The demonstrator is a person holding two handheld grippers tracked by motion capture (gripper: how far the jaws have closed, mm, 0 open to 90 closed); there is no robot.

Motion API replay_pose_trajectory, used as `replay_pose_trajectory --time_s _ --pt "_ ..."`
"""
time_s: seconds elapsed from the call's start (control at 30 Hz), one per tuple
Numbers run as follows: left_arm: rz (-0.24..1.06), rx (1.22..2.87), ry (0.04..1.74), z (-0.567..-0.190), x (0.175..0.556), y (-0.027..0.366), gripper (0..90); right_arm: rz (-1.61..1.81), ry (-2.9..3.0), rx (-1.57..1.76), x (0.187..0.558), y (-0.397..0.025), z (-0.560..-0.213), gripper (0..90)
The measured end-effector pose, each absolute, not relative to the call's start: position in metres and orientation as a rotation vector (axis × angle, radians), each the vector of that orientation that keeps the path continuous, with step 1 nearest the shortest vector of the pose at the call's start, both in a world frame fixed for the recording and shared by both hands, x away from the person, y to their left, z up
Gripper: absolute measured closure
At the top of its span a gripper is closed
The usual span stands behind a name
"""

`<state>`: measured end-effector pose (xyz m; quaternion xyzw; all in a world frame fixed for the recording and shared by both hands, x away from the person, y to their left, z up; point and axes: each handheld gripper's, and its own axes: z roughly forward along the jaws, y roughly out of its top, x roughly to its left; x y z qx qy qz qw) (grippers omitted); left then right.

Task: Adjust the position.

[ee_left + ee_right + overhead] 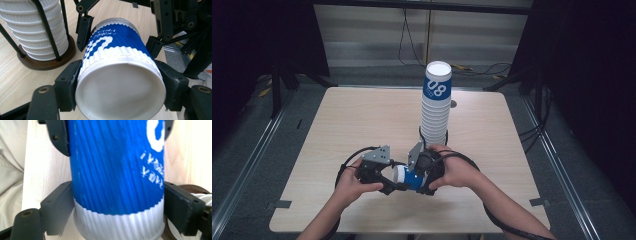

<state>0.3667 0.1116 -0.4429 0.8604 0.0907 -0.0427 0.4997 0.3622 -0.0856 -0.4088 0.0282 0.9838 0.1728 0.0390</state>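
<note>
My left gripper (120, 82) and right gripper (120, 207) both clamp blue-white ribbed paper cup (406, 176), lower centre; advise pulling straight, light squeeze.

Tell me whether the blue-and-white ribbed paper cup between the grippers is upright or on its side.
On its side. The blue-and-white ribbed paper cup lies horizontally between the left gripper and right gripper, unlike the upright stack of white cups.

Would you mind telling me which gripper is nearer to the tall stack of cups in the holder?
Right. The right gripper sits just in front of the stack of cups, near its base; the left gripper is farther off to the left. Both clamp the blue cup.
</note>
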Motion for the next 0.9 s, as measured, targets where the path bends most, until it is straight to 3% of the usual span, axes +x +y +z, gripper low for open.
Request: replay_pose_trajectory --time_s 0.9 --pt "-0.094 2.04 0.281 -0.442 0.372 0.126 28.8 0.865 2.917 0.393 0.364 -0.136 -0.414 13.7"
